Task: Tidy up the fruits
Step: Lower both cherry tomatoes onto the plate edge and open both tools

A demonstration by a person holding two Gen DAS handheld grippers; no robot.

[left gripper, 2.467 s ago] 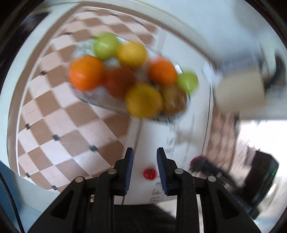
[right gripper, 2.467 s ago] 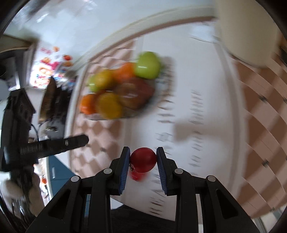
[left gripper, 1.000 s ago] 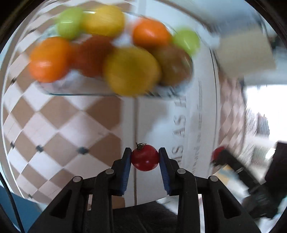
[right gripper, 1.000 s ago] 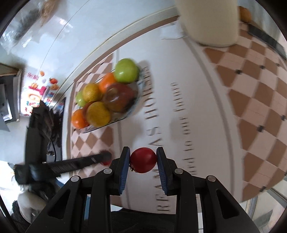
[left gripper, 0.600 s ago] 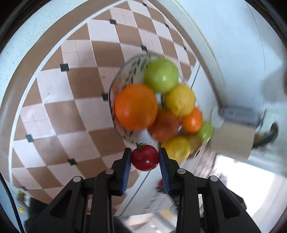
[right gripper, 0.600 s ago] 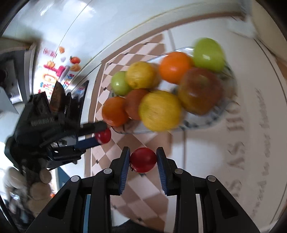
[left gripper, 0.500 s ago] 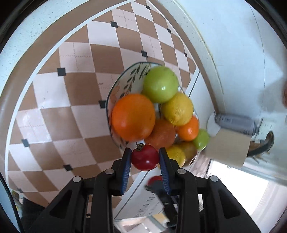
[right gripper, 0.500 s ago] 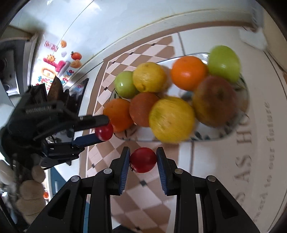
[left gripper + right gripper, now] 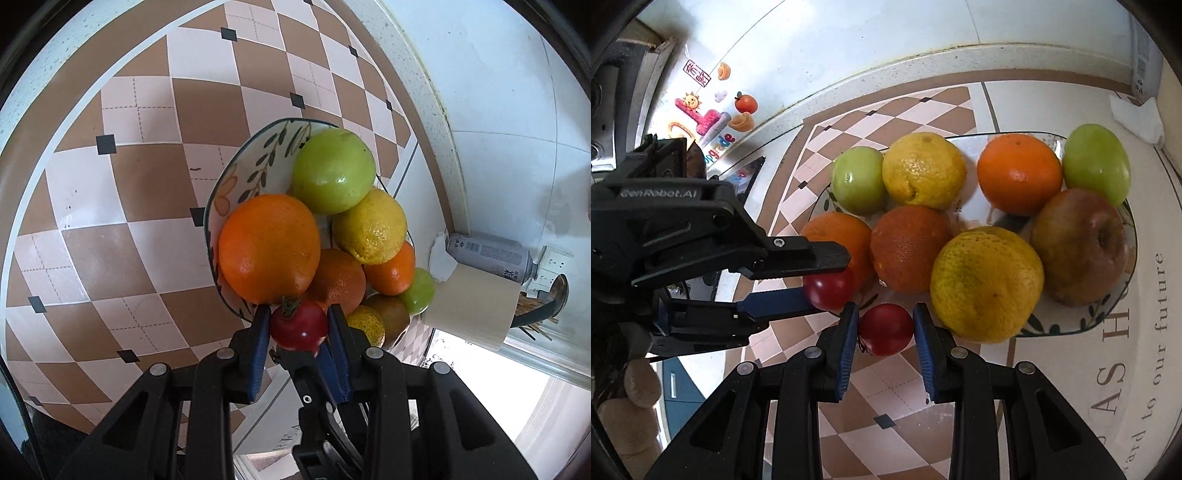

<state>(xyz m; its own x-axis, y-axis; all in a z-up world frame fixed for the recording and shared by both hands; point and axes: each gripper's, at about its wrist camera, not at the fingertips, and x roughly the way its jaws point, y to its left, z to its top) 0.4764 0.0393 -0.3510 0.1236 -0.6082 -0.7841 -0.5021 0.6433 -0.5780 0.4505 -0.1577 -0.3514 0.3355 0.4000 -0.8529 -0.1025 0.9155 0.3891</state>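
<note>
Two small red tomatoes, each clamped between blue gripper pads: one (image 9: 298, 327) with a green stalk pointing up, pressed against the big orange (image 9: 269, 248) at the plate's near edge; the other (image 9: 885, 328) just off the rim, in front of the dark orange (image 9: 909, 248). Patterned plate (image 9: 1067, 323) with leaf print and dark rim is piled with fruit: two green apples (image 9: 858, 185) (image 9: 1096, 167), a lemon (image 9: 923, 170), a bright orange (image 9: 1019, 172), a reddish-brown apple (image 9: 1079, 245), stem dimple facing sideways, and a large yellow-green citrus (image 9: 986, 283) at the front edge. The fruits touch each other.
</note>
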